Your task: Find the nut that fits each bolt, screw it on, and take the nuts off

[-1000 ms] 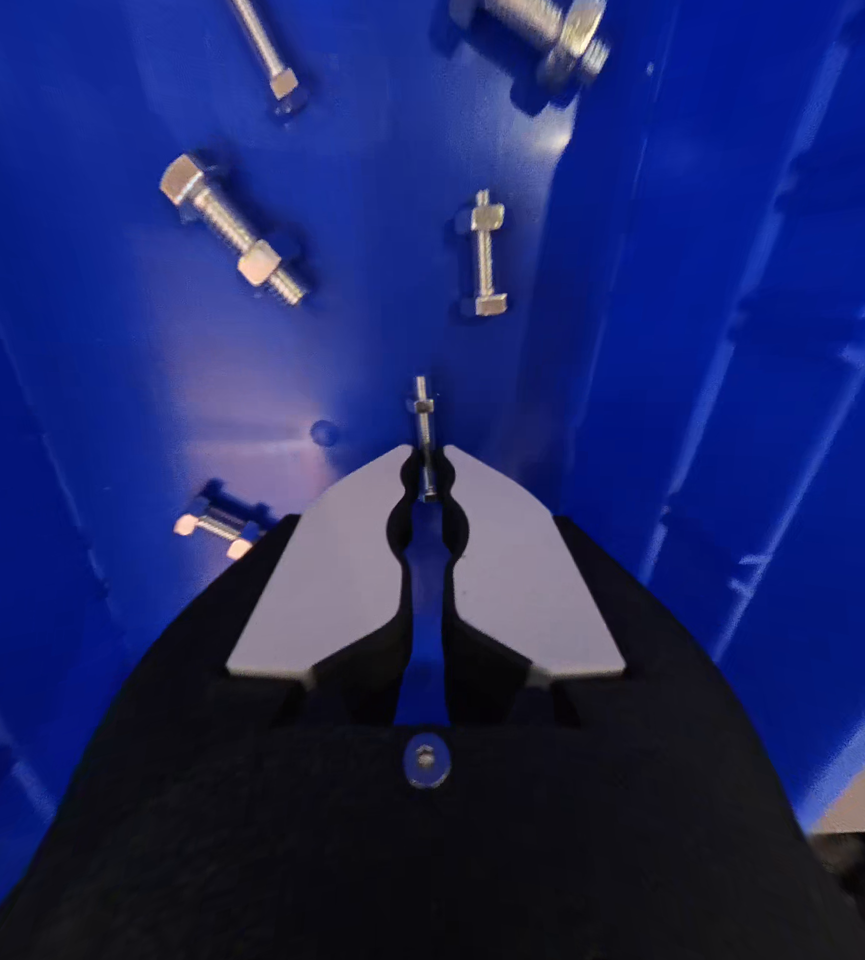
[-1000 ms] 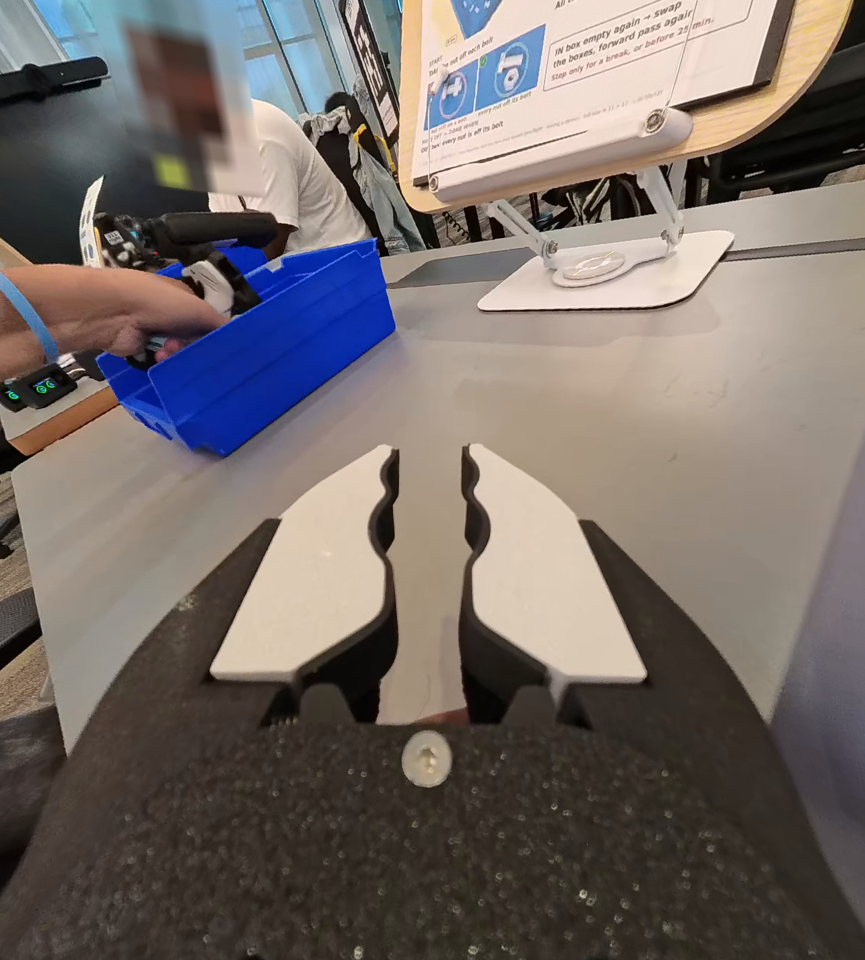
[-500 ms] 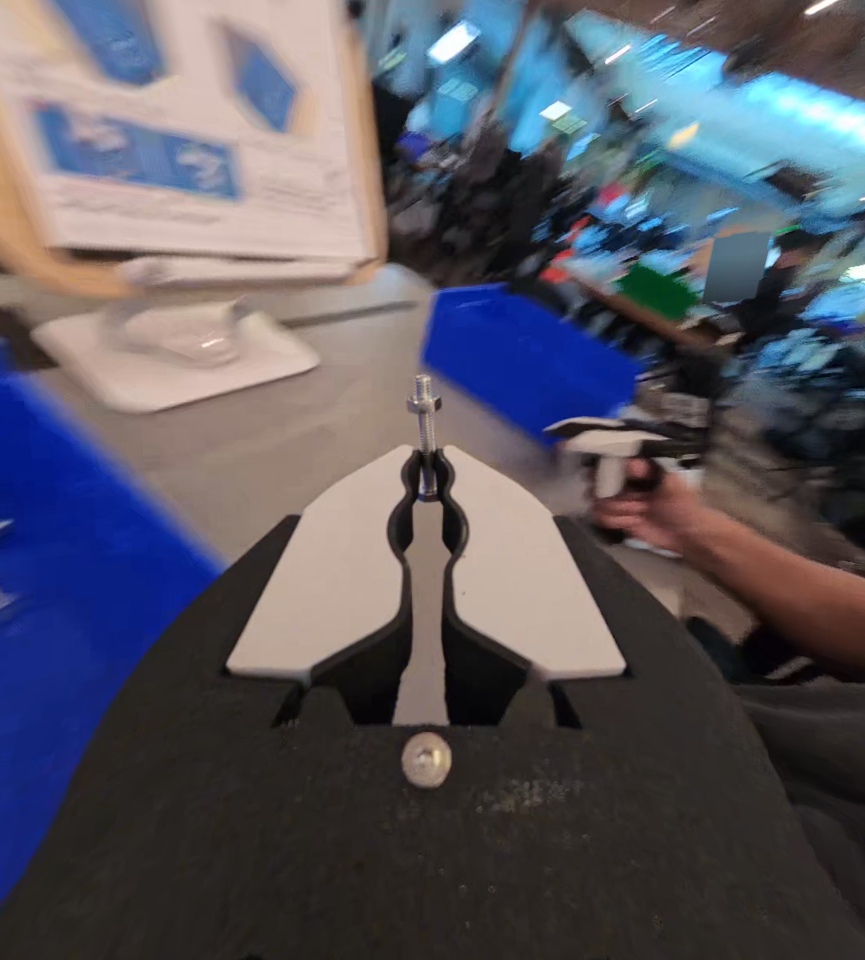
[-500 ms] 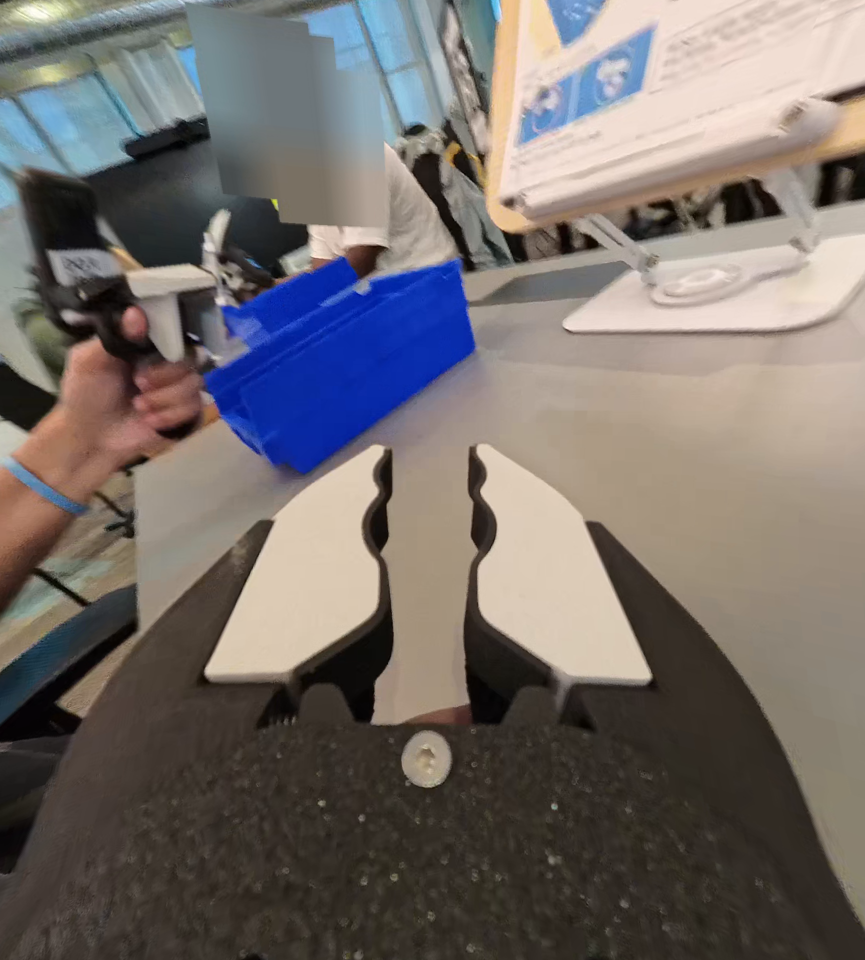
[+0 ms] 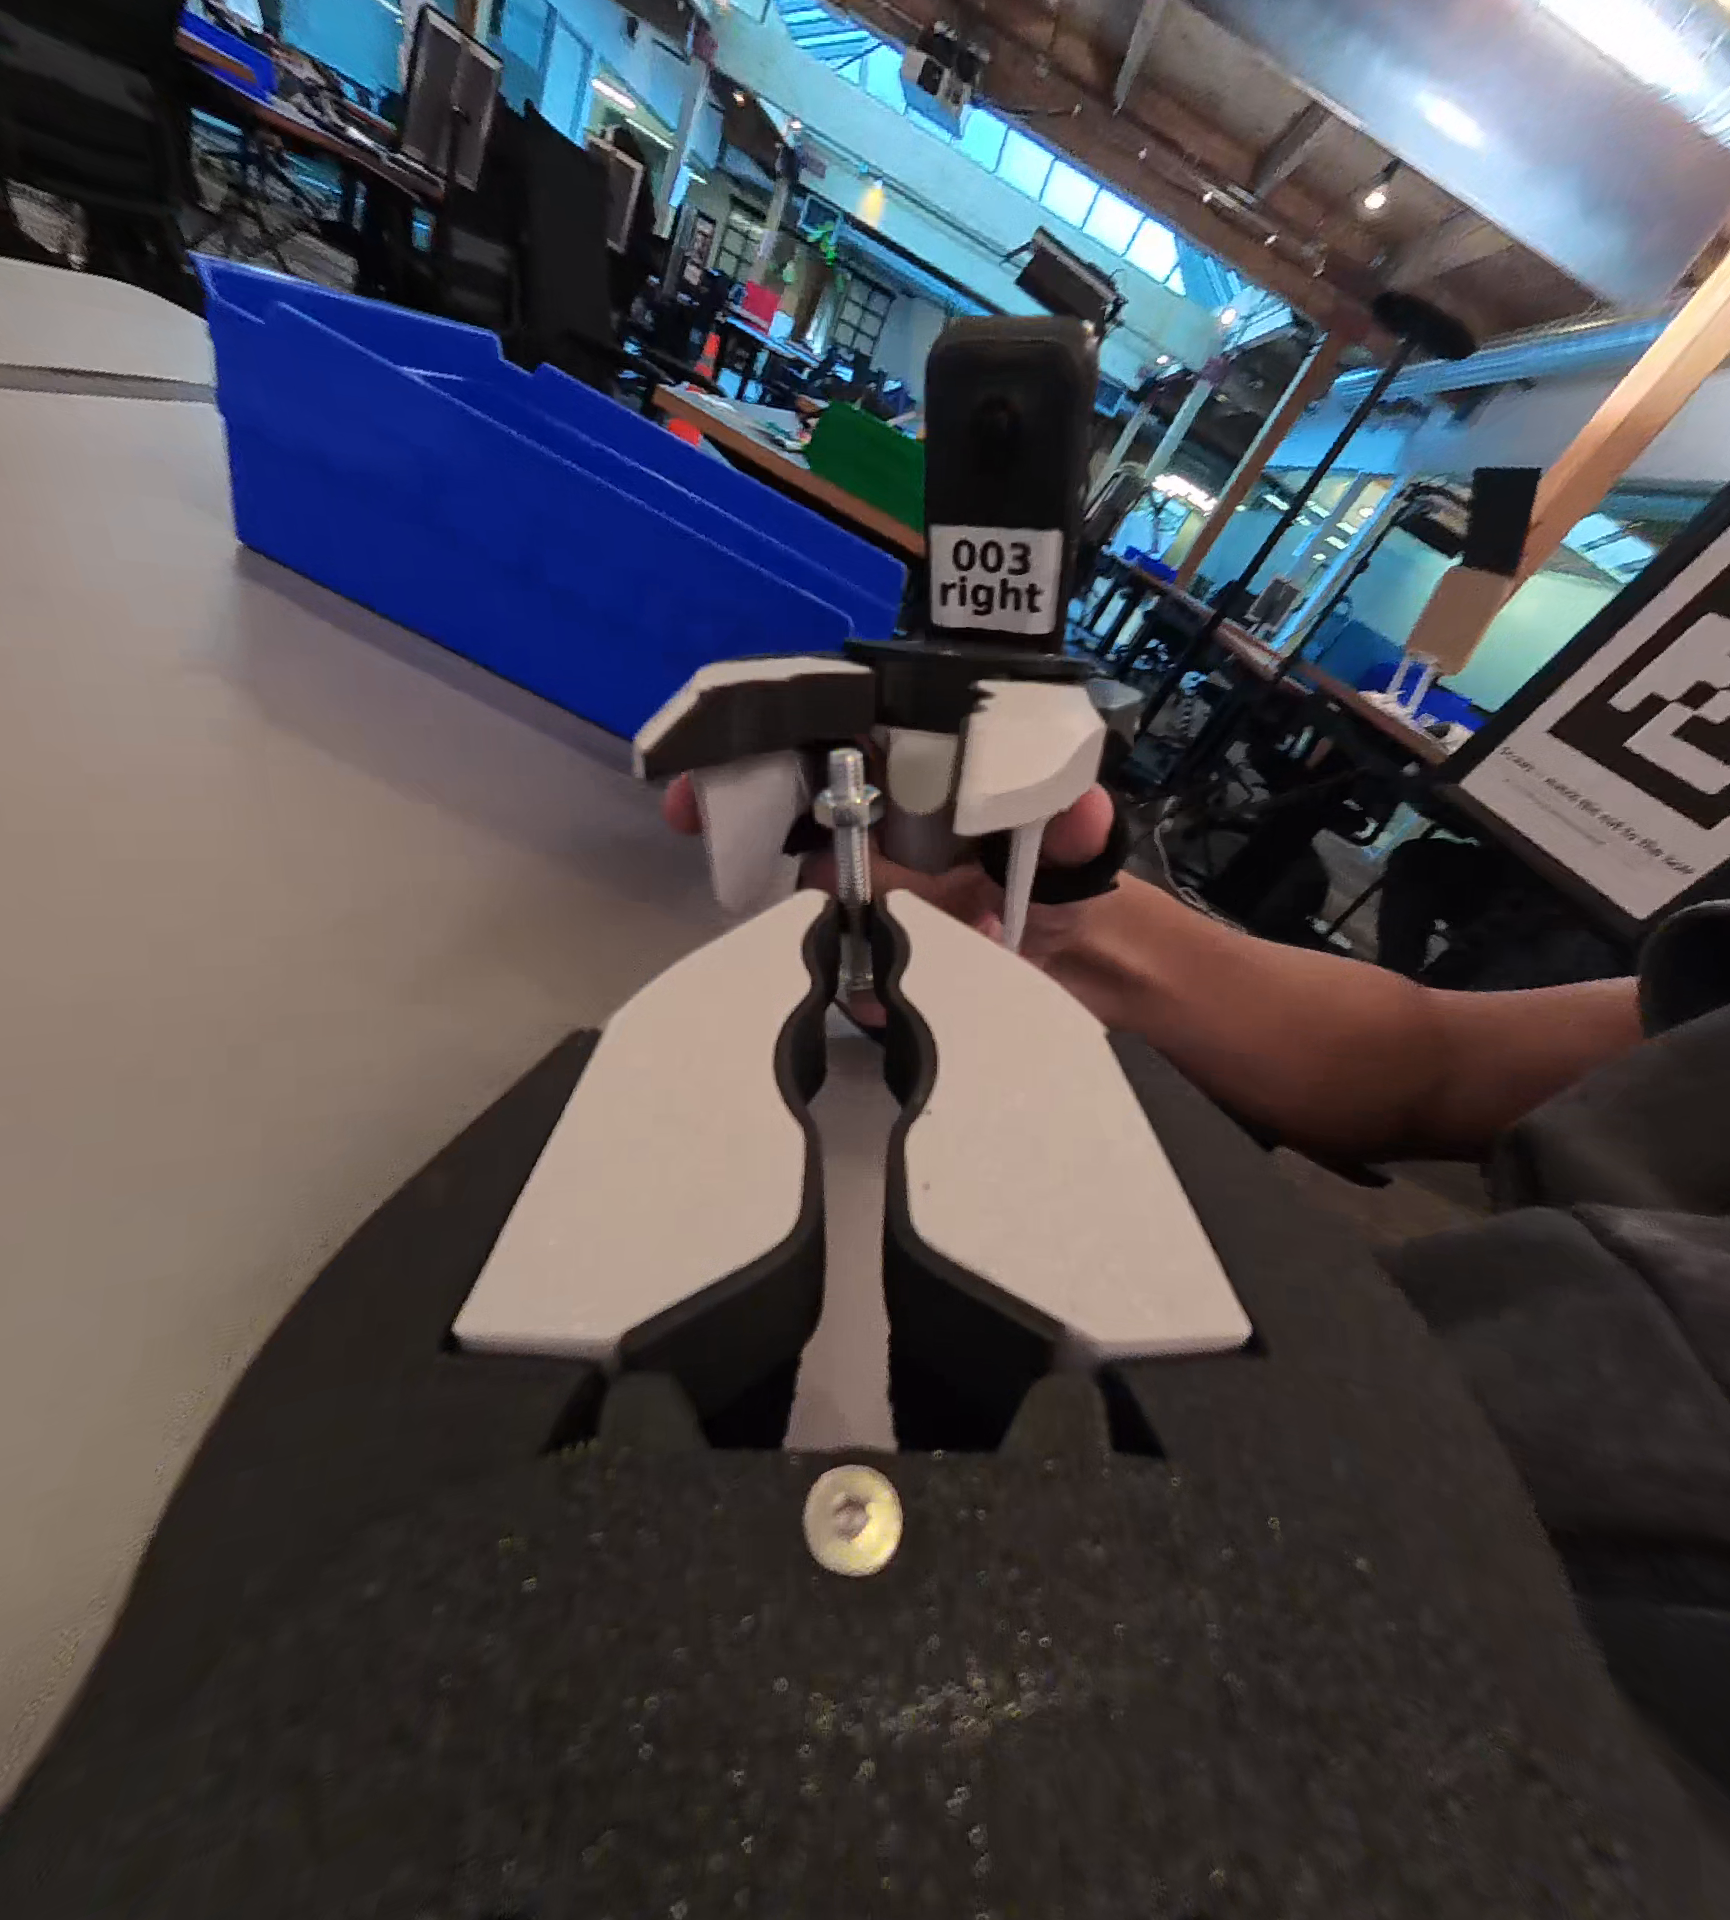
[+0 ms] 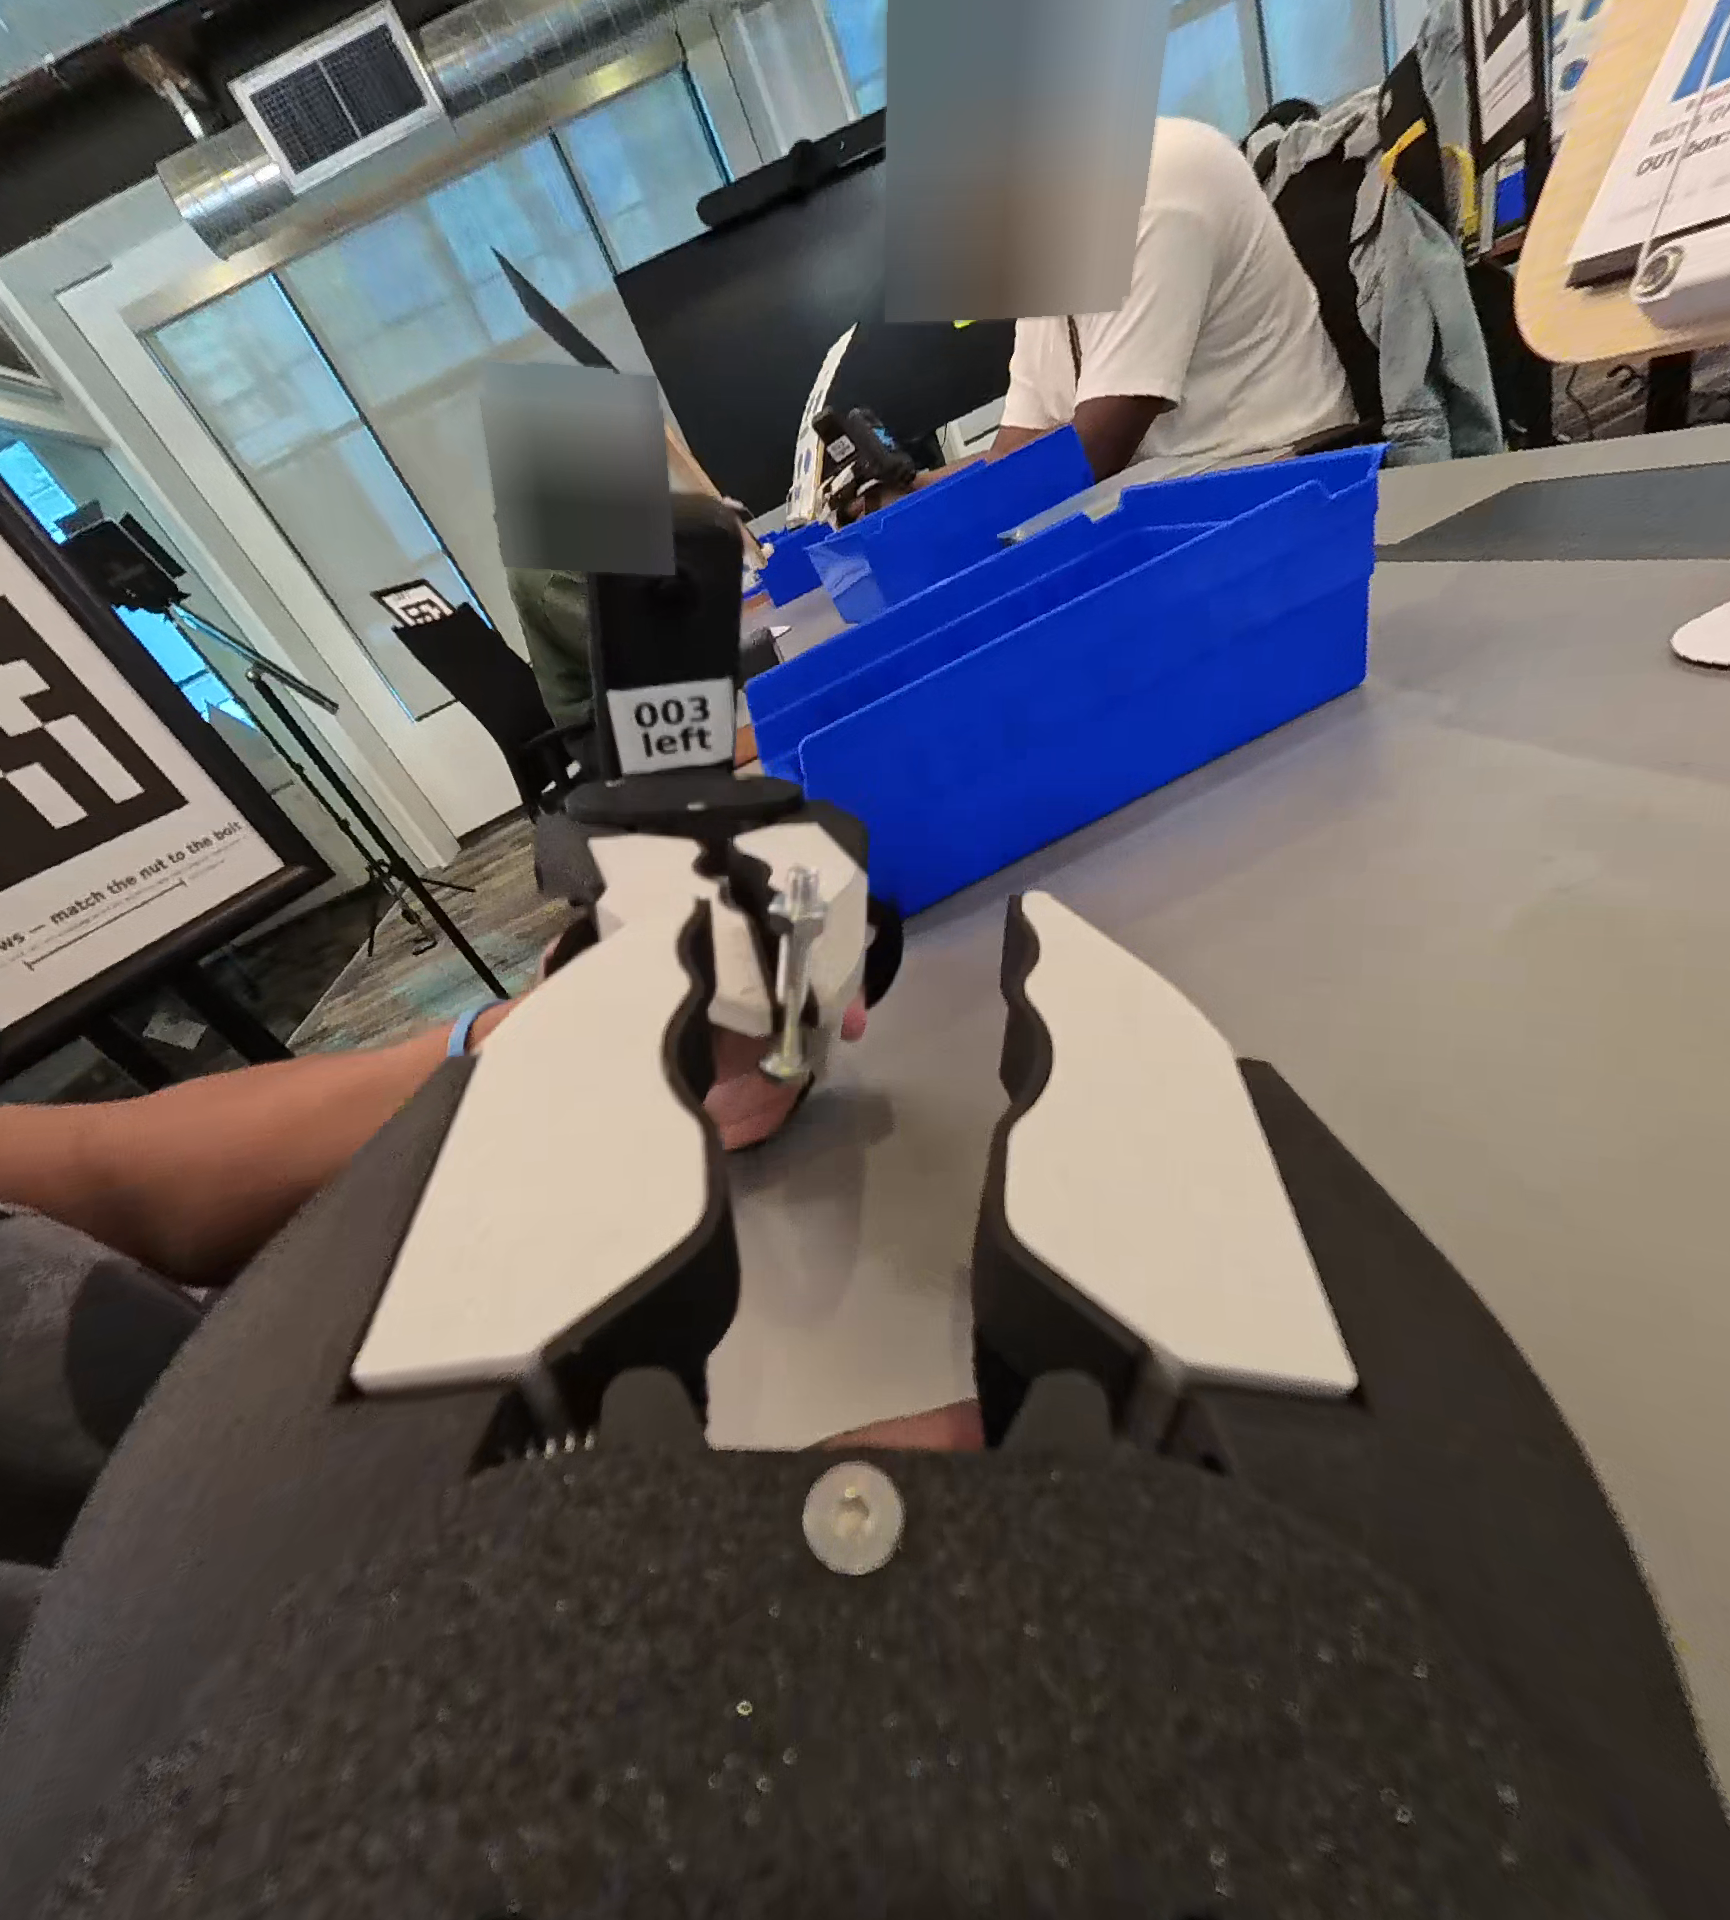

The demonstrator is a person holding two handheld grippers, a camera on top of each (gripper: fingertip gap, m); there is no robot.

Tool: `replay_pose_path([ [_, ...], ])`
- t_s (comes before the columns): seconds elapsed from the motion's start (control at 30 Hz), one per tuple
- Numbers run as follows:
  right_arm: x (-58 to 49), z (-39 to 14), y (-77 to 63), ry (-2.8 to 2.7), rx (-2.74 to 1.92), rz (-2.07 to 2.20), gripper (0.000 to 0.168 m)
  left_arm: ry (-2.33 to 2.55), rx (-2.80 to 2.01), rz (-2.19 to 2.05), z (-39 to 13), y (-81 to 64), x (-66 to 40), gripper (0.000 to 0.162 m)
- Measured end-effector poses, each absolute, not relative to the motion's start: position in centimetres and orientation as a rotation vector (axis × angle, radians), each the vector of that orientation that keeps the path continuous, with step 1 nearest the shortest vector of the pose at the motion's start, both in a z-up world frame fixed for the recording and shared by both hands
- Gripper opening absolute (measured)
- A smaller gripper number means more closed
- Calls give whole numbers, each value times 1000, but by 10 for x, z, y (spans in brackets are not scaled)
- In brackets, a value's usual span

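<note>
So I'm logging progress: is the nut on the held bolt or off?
On. The nut sits threaded near the tip of the bolt, which the left gripper clamps lower down.

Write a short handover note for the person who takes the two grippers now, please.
Left gripper: shut on the small silver bolt, which carries a silver nut near its free end.
Right gripper: open, empty, facing the bolt.
Blue plastic bin stands behind on the grey table.
Done: bolt picked up.
Left: probably grip the nut with the right gripper and unscrew it.
</note>
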State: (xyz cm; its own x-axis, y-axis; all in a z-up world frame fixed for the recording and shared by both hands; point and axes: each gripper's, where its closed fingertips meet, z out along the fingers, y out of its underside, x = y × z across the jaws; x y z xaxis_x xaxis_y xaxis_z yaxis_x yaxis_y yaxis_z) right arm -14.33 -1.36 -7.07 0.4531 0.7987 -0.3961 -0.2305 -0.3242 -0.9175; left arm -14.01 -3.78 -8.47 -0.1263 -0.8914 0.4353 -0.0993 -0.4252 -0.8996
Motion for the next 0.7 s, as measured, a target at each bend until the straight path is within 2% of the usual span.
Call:
replay_pose_path([
  [0.2, -134, -74, -14, -489, -1568, 1124, 49, 1141, -1502, -1601, -82, -44, -137, 5],
  [0.27, -124, -76, -14, -464, -1573, 1111, 42, 1133, -1490, -1614, -79, -44, -139, 5],
  [0.5, -133, -71, -15, -486, -1561, 1120, 48, 1112, -1476, -1669, -76, -45, -141, 5],
  [0.53, -128, -74, -12, -464, -1567, 1124, 41, 1099, -1461, -1687, -73, -45, -143, 5],
  [0.7, -122, -66, -13, -425, -1539, 1176, 43, 1110, -1507, -1665, -83, -42, -143, 5],
])
